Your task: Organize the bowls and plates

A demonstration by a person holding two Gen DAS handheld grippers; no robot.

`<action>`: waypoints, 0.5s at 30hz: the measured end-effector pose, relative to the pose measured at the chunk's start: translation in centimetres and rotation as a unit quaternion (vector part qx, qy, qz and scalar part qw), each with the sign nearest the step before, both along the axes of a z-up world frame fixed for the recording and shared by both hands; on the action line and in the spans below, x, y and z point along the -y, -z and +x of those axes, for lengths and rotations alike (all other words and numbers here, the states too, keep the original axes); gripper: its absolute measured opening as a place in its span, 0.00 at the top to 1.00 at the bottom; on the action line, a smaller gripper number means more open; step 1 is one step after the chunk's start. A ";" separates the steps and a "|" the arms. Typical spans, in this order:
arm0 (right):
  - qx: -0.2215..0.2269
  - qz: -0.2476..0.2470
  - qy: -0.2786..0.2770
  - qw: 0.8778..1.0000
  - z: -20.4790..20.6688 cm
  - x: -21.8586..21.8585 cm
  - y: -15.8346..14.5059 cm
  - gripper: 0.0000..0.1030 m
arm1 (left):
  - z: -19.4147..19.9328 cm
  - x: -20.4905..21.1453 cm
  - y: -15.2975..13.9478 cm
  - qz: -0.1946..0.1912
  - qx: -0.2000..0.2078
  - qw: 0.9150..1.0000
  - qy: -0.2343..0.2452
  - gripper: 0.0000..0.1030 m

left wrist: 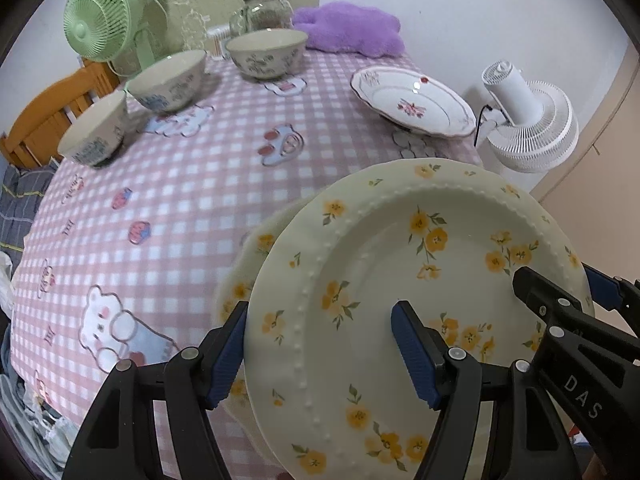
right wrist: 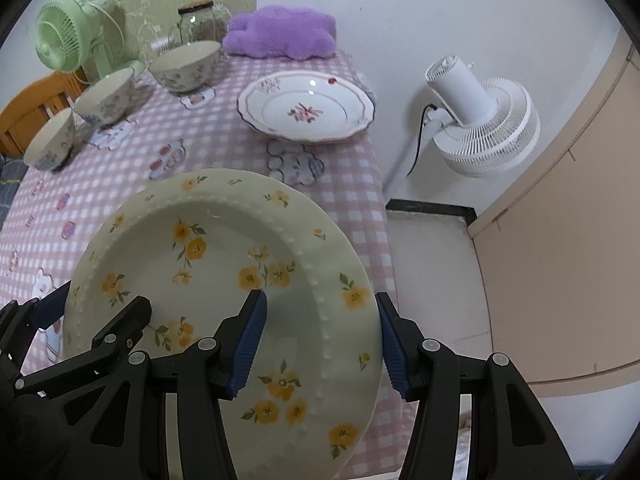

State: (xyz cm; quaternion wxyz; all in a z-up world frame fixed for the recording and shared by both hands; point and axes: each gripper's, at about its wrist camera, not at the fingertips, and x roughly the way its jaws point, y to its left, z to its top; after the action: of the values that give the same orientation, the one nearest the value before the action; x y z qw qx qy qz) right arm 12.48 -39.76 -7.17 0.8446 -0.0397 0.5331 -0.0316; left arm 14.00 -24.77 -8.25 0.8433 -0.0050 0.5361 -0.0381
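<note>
A cream plate with yellow flowers (left wrist: 400, 280) (right wrist: 224, 264) is held above the table's near right corner. My left gripper (left wrist: 320, 352) straddles its left rim, with one finger above and one below. My right gripper (right wrist: 320, 344) straddles its right rim the same way. A second yellow-flowered plate (left wrist: 256, 248) peeks out beneath it. A white plate with a red flower (left wrist: 412, 100) (right wrist: 308, 108) lies at the far right. Three bowls (left wrist: 96, 132) (left wrist: 168, 80) (left wrist: 266, 54) stand in a row along the far left; they also show in the right wrist view (right wrist: 52, 144) (right wrist: 106, 96) (right wrist: 186, 64).
The table has a pink checked cloth (left wrist: 180, 208). A green fan (left wrist: 104, 20), a glass jar (left wrist: 264, 10) and a purple cushion (left wrist: 352, 28) stand at the back. A white fan (right wrist: 480, 120) stands off the right edge. A wooden chair (left wrist: 44, 116) is at the left.
</note>
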 end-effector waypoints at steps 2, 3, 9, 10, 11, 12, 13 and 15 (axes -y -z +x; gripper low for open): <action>-0.006 0.000 0.000 1.000 0.0 0.5 0.5 0.44 | 0.0 0.4 0.6 -0.001 -0.006 1.000 -0.001 0.31; -0.009 0.001 0.000 1.000 0.0 0.7 0.6 0.44 | -0.1 0.7 0.9 -0.002 -0.009 1.000 -0.001 0.31; -0.022 0.000 0.001 1.000 0.4 1.3 1.7 0.46 | 0.0 1.3 2.2 -0.006 -0.022 1.000 -0.005 0.30; -0.024 0.001 0.001 1.000 0.4 1.4 1.8 0.47 | 0.1 1.3 2.4 -0.007 -0.024 1.000 -0.006 0.30; -0.026 0.001 0.000 1.000 0.5 1.5 1.9 0.48 | 0.1 1.4 2.6 -0.008 -0.027 1.000 -0.007 0.30; -0.025 -0.001 -0.002 1.000 0.5 1.5 2.0 0.48 | 0.1 1.3 2.7 -0.010 -0.027 1.000 -0.010 0.29; -0.023 -0.002 -0.004 1.000 0.5 1.5 1.9 0.48 | 0.2 1.2 2.7 -0.013 -0.027 0.999 -0.012 0.29; -0.022 -0.003 -0.008 1.000 0.6 1.4 2.0 0.48 | 0.3 1.1 2.8 -0.014 -0.029 0.999 -0.015 0.29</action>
State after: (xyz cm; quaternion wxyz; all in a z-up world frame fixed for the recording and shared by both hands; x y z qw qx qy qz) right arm 13.06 -41.15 -9.12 0.8328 -0.0473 0.5510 -0.0261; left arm 14.34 -25.89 -11.09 0.8277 -0.0255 0.5596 -0.0326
